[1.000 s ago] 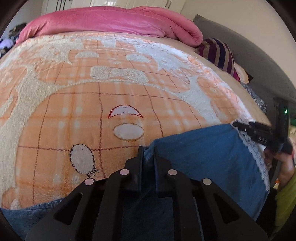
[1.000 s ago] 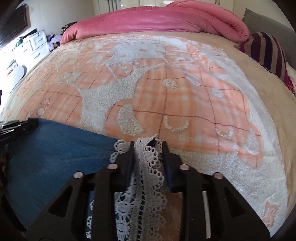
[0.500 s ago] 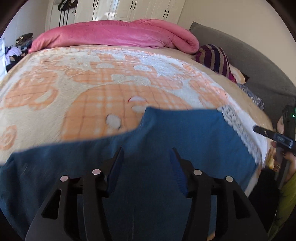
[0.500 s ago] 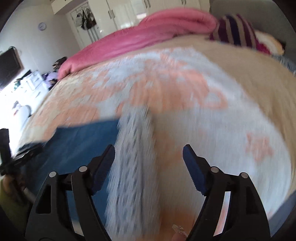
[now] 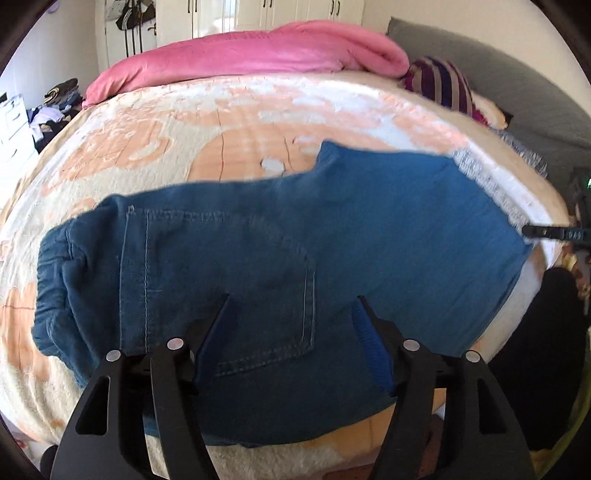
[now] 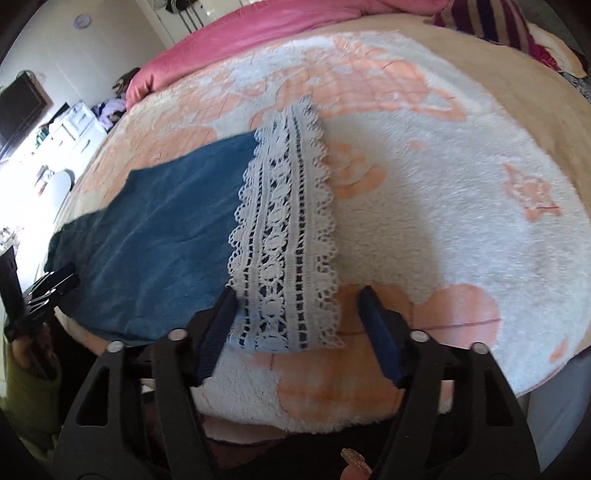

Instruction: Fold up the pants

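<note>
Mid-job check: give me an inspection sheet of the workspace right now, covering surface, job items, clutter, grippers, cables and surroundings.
Surface: bed with an orange and white blanket.
Job's things: blue jeans lying flat across the blanket, back pocket up; white lace hem at the right end.
Clutter: pink duvet bunched at the far edge; striped pillow beside it.
Grippers: left gripper open above the pocket area, holding nothing; right gripper open over the lace hem, holding nothing.
Cables: nothing seen.
Surroundings: white wardrobe doors behind the bed; pile of clothes and white drawers at far left.
</note>
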### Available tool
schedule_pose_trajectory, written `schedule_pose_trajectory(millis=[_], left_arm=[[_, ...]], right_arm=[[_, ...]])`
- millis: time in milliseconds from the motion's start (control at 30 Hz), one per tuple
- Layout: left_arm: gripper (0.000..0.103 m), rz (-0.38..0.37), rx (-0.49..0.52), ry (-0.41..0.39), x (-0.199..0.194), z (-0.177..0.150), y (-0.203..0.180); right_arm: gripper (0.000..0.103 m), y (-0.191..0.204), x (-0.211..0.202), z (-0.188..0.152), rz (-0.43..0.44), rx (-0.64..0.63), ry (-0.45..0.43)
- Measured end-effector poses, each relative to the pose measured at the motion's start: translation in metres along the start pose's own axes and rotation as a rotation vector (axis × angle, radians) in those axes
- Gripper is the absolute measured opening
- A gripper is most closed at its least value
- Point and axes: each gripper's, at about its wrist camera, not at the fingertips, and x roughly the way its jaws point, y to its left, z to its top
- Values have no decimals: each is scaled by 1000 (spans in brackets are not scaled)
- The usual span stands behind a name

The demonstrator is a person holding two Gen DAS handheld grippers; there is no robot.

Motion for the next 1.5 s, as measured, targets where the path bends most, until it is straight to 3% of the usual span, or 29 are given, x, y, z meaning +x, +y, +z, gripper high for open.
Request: schedule_pose_trajectory(millis=[100,133,167,300,433,500,600,667,700,800,867,1000,1067,1167,1333,1467,1500], left_arm=[[73,29,31,10,5,-5,-7],[75,33,42,9,6,-6,-11],[77,39,52,11,6,-6,-13],[79,35,58,14,4,-8,-14],[79,25,54,19,5,-9,-13],[79,30,61,21,6,-9,-14],[79,24,59,21,4,-10,-14],[79,25,61,22,3,-10,-14],[79,25,64,23,3,-10,-14],[79,20,66,24,-6,-8,-16],[80,-2,57,-47,-28,-3,-16],[86,-3,58,-125,-47,18,-15],[86,-1,46,-113,-37,34,-14],[86,-51,13,-75,-18,51,-17],[86,-88,48,-23,25,68,-38],[86,-42,5,65,63,60,-30],[86,-51,-5,57,63,58,-27]], right_arm=[[37,3,0,-1,-3,-15,-1],[22,3,-4,-2,14,-14,-14],[19,4,-7,-3,24,-18,-22],[16,19,-22,-10,-77,-123,-30],[18,25,-11,-14,-252,-204,19],[19,26,-6,-14,-267,-209,23],[32,19,-10,-16,-273,-175,12],[51,12,-15,-17,-282,-140,0],[54,9,-22,-19,-278,-118,-16],[65,11,-45,-23,-277,-93,-99],[76,19,-62,-24,-236,-97,-179],[82,50,-65,-13,-153,-147,-236],[85,72,-49,-5,-94,-198,-229],[85,113,-13,5,-75,-315,-185],[89,146,30,4,-175,-433,-125],[92,124,52,1,-248,-379,-40],[92,110,51,2,-216,-327,-39]])
